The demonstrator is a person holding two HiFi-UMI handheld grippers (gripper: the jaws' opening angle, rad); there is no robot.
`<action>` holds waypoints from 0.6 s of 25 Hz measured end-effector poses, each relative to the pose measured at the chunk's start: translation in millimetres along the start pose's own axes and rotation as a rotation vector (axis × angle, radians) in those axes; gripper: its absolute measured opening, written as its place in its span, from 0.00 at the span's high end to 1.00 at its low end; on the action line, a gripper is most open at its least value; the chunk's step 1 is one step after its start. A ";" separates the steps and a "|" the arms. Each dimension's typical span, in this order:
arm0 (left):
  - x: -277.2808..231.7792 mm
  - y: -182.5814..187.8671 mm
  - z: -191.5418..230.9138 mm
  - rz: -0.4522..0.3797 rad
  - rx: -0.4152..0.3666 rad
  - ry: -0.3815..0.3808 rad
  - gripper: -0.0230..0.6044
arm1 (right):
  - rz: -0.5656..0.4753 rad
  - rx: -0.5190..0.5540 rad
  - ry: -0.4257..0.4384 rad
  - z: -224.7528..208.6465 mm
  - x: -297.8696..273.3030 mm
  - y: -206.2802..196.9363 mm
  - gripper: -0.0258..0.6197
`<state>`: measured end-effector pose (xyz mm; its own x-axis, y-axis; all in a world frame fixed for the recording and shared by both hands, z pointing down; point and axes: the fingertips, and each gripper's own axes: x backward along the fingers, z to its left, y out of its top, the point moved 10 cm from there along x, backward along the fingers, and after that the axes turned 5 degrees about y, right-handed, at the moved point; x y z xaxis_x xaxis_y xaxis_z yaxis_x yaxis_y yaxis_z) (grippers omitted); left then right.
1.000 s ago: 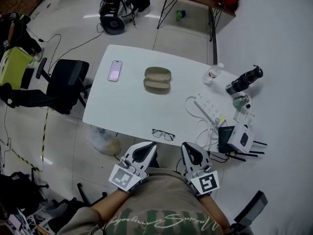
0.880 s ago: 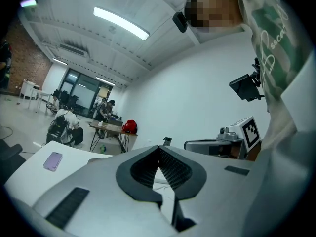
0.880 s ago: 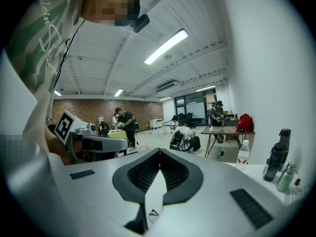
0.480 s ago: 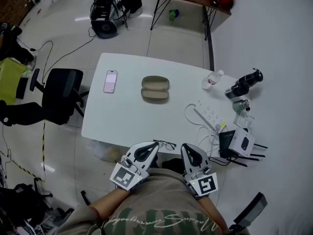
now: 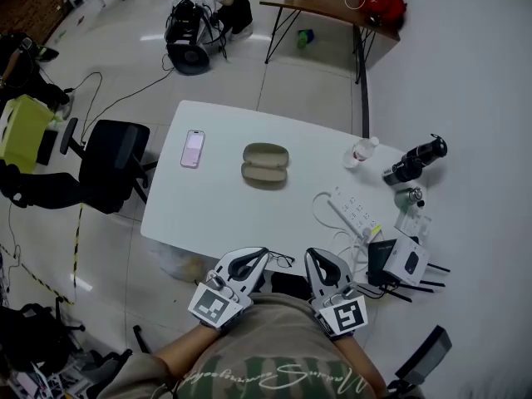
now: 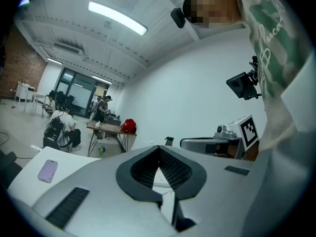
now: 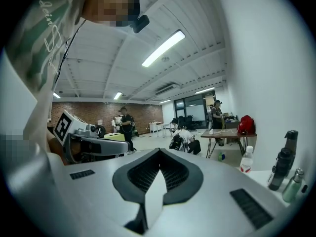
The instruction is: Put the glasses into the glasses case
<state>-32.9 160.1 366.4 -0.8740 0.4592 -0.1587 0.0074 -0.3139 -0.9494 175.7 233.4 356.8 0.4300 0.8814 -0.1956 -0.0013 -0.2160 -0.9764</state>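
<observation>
Left gripper (image 5: 246,263): jaws together, empty | right gripper (image 5: 324,267): jaws together, empty | glasses (image 5: 283,260): near edge of table (image 5: 224,210), beside left gripper (partly hidden) | glasses case (image 5: 265,164): mid-table, well apart from glasses.

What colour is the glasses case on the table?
The glasses case is a dull olive-tan, like greenish beige. The head view shows it best.

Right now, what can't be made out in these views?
1. Glasses: head view, mostly hidden behind the left gripper; too small to tell whether they are folded.
2. Glasses case: head view, interior too small to check.
3. Table: head view, near edge covered by the left gripper and right gripper.
</observation>
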 end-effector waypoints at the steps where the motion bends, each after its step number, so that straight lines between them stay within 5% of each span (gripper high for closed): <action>1: -0.7 2.6 -2.2 -0.004 0.004 0.004 0.95 | 0.001 0.001 0.003 -2.5 -0.5 4.3 0.94; 11: -24.4 9.5 -25.4 -0.033 -0.035 0.077 0.95 | -0.082 0.100 0.171 -24.5 4.8 6.8 0.94; 15: -30.4 3.3 -22.0 -0.025 -0.031 0.055 0.95 | -0.044 0.065 0.163 -22.9 4.0 1.3 0.94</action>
<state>4.4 163.4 362.2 -0.8461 0.5120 -0.1484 0.0013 -0.2765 -0.9610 198.1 227.0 356.9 0.5716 0.8085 -0.1399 -0.0355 -0.1460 -0.9886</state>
